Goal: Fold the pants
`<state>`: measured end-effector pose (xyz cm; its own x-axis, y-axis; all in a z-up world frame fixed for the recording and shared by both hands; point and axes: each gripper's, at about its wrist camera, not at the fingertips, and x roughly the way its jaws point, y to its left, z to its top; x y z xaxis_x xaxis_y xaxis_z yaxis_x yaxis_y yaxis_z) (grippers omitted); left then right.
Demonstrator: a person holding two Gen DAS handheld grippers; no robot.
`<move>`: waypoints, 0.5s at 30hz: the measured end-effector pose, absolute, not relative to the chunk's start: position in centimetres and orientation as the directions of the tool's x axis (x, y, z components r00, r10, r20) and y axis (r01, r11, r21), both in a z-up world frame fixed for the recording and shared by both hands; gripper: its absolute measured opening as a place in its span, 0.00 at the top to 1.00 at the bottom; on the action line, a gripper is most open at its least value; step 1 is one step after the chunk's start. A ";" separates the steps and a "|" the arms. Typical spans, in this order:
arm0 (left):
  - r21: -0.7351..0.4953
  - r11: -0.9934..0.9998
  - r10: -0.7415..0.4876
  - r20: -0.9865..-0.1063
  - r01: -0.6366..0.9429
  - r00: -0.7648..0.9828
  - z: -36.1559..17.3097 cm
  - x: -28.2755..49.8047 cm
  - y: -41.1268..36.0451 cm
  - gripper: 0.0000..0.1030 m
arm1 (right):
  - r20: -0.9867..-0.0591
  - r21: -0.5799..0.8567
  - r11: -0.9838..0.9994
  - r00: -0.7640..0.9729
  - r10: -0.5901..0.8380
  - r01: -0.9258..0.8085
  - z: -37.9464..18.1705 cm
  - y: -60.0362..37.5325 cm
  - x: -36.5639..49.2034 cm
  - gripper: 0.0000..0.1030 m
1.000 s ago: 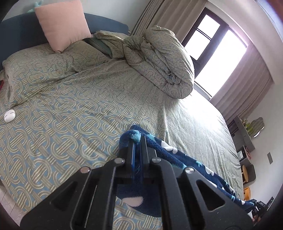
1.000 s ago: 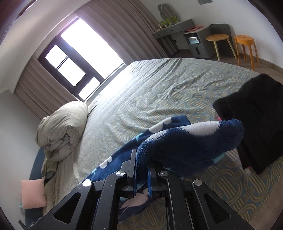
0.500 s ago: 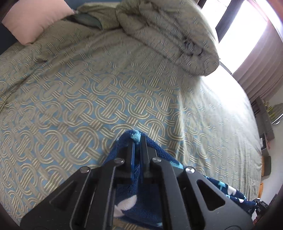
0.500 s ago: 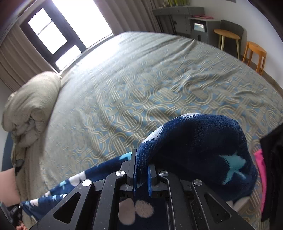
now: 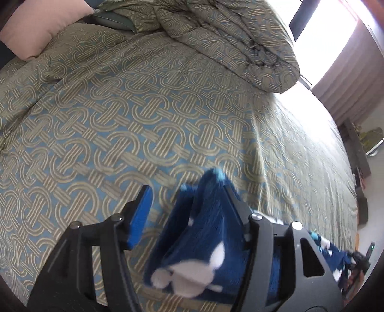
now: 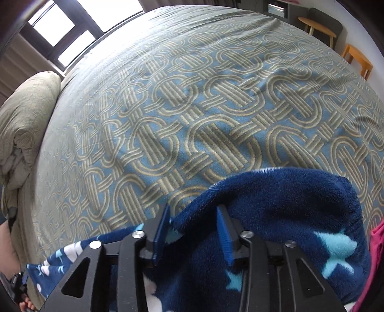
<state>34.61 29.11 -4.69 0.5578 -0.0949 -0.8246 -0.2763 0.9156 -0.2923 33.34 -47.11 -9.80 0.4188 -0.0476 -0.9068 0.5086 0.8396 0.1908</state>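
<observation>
Nothing here can be read: no words, labels, brand marks or numbers show on anything in either view. The fleece pants (image 6: 300, 216) carry only stars and white shapes, and the bedspread (image 5: 148, 115) only a woven-loop pattern.

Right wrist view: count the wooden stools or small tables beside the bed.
2. A pale round-topped table stands at the top right edge, beyond the bed. An orange stool stands nearer, lower at the right edge. Others may lie outside the frame.
</observation>
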 end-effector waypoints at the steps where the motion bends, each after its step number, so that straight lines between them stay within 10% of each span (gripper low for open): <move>1: -0.310 0.914 -0.119 -0.819 -0.260 0.561 -4.9 33.5 29.3 0.41 | -0.903 0.193 0.843 0.428 -0.048 0.502 -9.3 -46.7 32.6 0.46; 15: -0.207 0.977 -0.143 -0.810 -0.049 0.569 -6.7 29.2 25.1 0.29 | -0.825 -0.134 0.955 0.504 -0.255 0.263 -3.1 -36.9 22.5 0.36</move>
<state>29.20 25.09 -6.72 0.5694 -0.1428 -0.8096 -0.0491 0.9771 -0.2068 22.51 -36.85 -3.09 0.5043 -0.2549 -0.8250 0.2634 0.9553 -0.1341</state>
